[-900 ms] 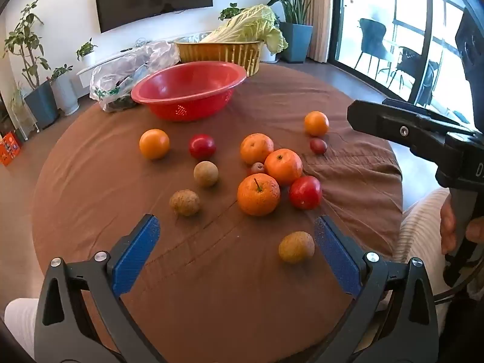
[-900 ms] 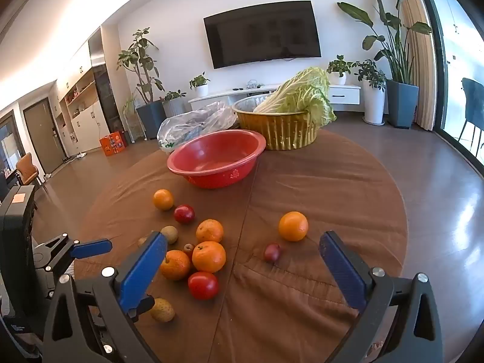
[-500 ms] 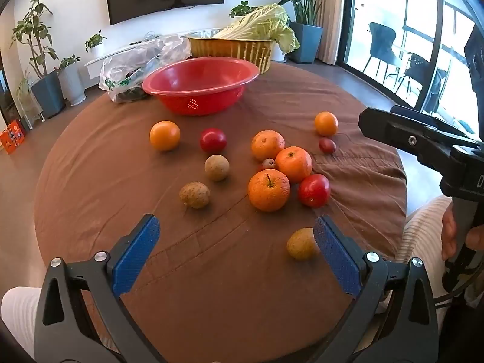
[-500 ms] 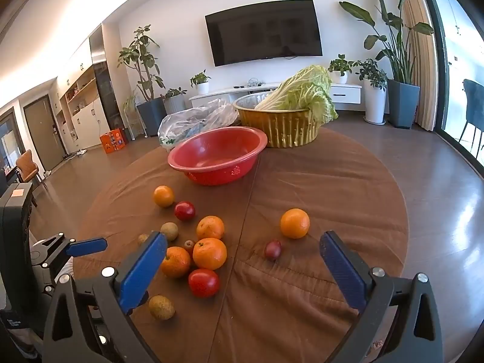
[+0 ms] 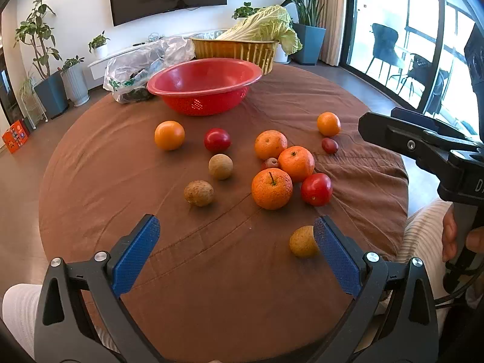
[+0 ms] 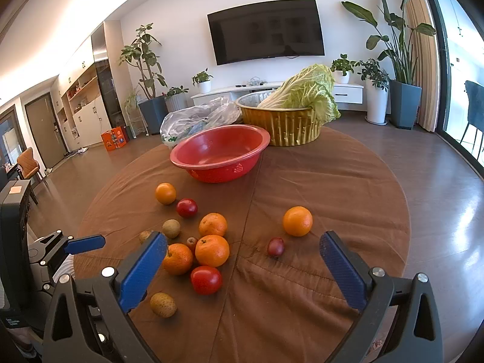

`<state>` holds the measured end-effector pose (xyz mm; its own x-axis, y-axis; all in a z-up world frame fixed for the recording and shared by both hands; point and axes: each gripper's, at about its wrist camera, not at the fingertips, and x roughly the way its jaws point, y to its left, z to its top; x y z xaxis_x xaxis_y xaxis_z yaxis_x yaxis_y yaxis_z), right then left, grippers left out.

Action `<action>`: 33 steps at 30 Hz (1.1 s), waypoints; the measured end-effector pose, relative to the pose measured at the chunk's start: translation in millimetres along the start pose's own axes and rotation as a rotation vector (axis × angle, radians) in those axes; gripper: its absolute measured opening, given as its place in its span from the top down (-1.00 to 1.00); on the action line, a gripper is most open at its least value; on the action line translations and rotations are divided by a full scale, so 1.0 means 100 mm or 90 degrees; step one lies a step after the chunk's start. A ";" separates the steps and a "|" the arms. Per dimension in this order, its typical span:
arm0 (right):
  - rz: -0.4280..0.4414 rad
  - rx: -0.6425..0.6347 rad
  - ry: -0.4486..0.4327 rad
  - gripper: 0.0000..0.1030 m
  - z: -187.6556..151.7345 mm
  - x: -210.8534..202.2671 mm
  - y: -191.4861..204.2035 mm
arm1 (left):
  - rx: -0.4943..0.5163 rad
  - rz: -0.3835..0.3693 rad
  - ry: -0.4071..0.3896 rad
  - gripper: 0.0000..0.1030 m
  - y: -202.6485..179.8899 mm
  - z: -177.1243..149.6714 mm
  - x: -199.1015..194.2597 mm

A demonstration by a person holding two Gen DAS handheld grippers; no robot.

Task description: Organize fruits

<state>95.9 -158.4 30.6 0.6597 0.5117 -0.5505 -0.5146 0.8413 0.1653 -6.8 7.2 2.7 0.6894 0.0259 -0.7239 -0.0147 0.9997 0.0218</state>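
Note:
Several loose fruits lie on a round brown-clothed table (image 5: 121,181): oranges such as one at the front (image 5: 271,188) (image 6: 177,258), red tomatoes (image 5: 316,189) (image 6: 205,279), brown kiwis (image 5: 198,193) and a small dark plum (image 6: 275,246). An empty red bowl (image 5: 204,84) (image 6: 220,151) stands behind them. My left gripper (image 5: 236,242) is open and empty over the near table edge, with a brown fruit (image 5: 302,241) by its right finger. My right gripper (image 6: 242,257) is open and empty, above the near fruits.
A gold basket (image 5: 236,50) (image 6: 281,127) holding a cabbage stands behind the red bowl, with a clear plastic bag (image 5: 145,63) to its left. The right gripper's body (image 5: 423,148) reaches in from the right. A person's striped sleeve (image 5: 423,233) is at the table's right edge.
Both views have shifted slightly as the grippers moved a little toward the fruits. No fruit has moved. Both grippers stay open.

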 end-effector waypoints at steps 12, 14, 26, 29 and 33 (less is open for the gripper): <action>-0.001 -0.005 0.001 -1.00 -0.01 0.01 0.02 | -0.006 0.003 -0.001 -1.00 0.01 0.00 -0.01; -0.001 -0.004 0.002 -1.00 -0.01 0.01 0.02 | -0.006 0.003 0.000 -1.00 0.01 0.00 -0.01; -0.001 -0.005 0.001 -1.00 -0.01 0.01 0.02 | -0.009 0.004 0.000 -1.00 0.02 0.00 -0.02; 0.000 -0.004 0.001 -1.00 -0.01 0.01 0.02 | -0.009 0.005 -0.001 -1.00 0.03 0.00 -0.02; 0.000 -0.004 0.001 -1.00 -0.01 0.01 0.02 | -0.010 0.008 0.000 -1.00 0.03 0.00 -0.02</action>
<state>95.1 -156.4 29.0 0.6589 0.5118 -0.5514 -0.5185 0.8400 0.1600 -8.1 9.8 4.6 0.6896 0.0383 -0.7231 -0.0341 0.9992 0.0203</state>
